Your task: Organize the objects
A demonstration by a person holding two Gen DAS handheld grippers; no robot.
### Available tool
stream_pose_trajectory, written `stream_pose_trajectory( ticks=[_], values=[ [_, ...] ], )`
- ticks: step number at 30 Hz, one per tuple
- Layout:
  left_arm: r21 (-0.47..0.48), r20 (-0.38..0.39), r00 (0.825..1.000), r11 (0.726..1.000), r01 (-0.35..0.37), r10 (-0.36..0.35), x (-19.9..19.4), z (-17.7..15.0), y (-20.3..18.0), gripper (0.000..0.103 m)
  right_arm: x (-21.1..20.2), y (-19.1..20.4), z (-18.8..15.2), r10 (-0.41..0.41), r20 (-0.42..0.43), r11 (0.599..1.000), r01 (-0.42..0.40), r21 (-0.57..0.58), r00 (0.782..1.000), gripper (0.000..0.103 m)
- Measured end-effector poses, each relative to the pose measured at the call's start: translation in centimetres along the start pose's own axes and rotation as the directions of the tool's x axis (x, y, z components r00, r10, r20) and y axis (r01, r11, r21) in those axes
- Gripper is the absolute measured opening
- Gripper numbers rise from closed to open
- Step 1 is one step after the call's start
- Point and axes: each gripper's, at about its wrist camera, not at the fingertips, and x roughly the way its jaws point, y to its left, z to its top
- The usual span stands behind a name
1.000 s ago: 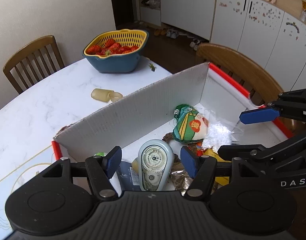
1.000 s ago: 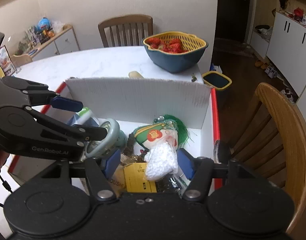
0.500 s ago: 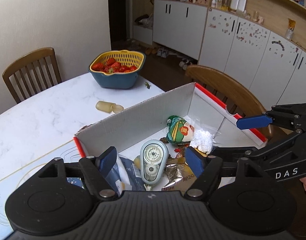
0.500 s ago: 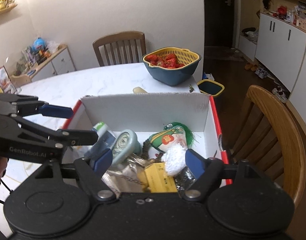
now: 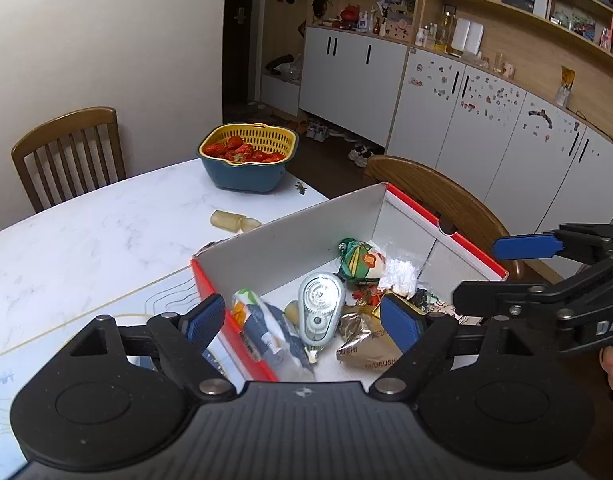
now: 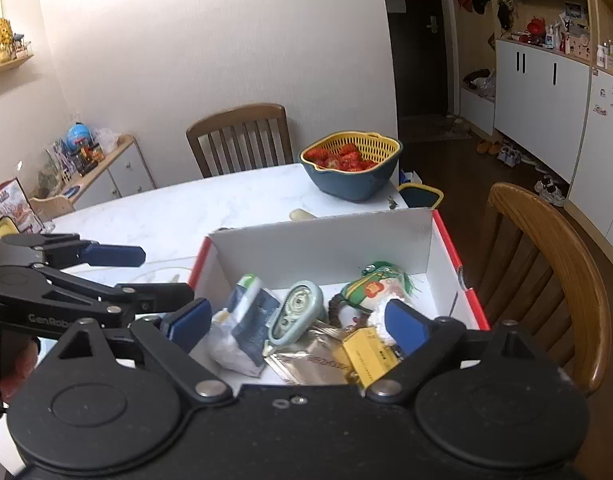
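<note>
Left tongs (image 5: 306, 322) and right tongs (image 6: 298, 322): both empty, pads spreading wider, poised above the near end of the cardboard box (image 5: 290, 248). Tape dispenser (image 5: 320, 308), snack packets (image 6: 242, 328) and yellow carton (image 6: 364, 358) lie inside, below the pads. Strawberry basket (image 5: 246, 160) sits well beyond on the surface (image 5: 86, 240).

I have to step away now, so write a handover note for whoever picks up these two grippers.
Left gripper: jaws opening, nothing between the pads, above the near end of the box.
Right gripper: jaws opening, nothing held, above the same box.
In the box: correction tape dispenser, blue-white pouch, green-red packet, white bead bag, yellow carton, foil packet.
On the table: strawberry basket and a small pale container, outside the box.
Left: possibly that container.
</note>
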Motion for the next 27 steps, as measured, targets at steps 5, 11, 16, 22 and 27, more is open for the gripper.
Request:
stream_pose_trajectory(
  ticks=[5,11,16,22,27],
  values=[
    [-0.016,0.011,1.000,1.000,0.011,-0.010,-1.2,-0.7,0.8,0.103,-1.0,1.5,-0.6,-0.016,0.031,1.000,0.016,-0.006,0.999,0.097],
    [-0.009,0.027,1.000,1.000,0.010,-0.010,-2.6,-1.4,1.5,0.103,-2.1,3.2,-1.2,-0.028,0.059,1.000,0.029,-0.007,0.998,0.097],
    [0.014,0.047,0.998,0.999,0.035,-0.035,-3.9,-2.0,1.3,0.103,-3.1,4.2,-1.9,-0.048,0.091,0.999,0.047,0.011,0.995,0.102],
    [0.038,0.087,0.994,0.998,0.056,-0.059,-5.5,-2.7,1.0,0.103,-4.0,5.0,-2.8,-0.073,0.111,0.997,0.070,0.035,0.991,0.102],
    [0.048,0.085,0.994,0.997,0.058,-0.062,-5.9,-3.3,0.9,0.103,-4.4,5.0,-3.7,-0.100,0.132,0.993,0.090,0.077,0.986,0.102]
  ],
)
